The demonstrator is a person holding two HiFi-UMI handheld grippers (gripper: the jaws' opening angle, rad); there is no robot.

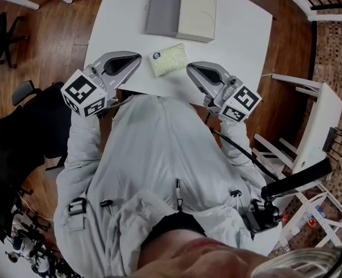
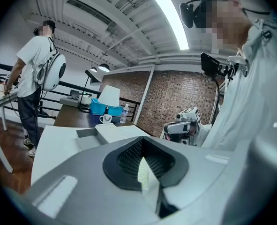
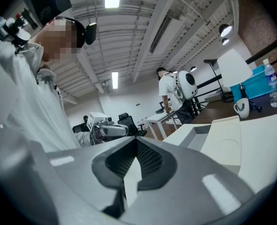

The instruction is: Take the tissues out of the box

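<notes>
Closest is the person's pale jacket [image 1: 159,149], then the white table [image 1: 240,39] bearing the open grey box [image 1: 164,7], the left gripper [image 1: 137,57] and right gripper [image 1: 190,68], both closed and empty, and between them the tissue pack [image 1: 168,59].

Surface [image 1: 118,22] bare along its left and right edges; tissue pack [image 1: 168,59] lies mid near edge; open box [image 1: 181,10] blocks the middle of the far edge.

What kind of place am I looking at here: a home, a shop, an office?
Most likely an open office or workshop rather than a home. There is a white work table, a black office chair, a bare brick wall and a long strip light under an exposed ceiling.
</notes>
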